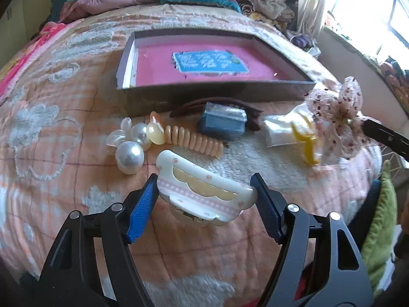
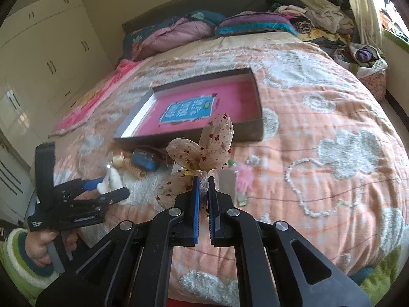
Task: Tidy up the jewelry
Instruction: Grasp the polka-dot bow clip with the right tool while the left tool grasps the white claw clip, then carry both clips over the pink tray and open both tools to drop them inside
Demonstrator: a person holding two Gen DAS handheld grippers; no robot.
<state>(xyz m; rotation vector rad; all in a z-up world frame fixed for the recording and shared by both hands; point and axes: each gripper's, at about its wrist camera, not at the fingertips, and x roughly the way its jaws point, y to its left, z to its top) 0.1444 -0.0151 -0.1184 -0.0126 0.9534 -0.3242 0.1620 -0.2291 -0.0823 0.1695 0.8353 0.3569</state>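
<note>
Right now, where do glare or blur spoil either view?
Left wrist: the window blows out at upper right, and the flower bow is smeared. Right wrist: evenly lit, strong fisheye bending at the edges, the white hair clip is soft.

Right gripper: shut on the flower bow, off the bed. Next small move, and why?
Probably carry the flower bow forward over the box and open there. The right gripper is shut on its centre, the bow looks lifted off the blanket, and the box's pink floor lies bare just beyond.
</note>
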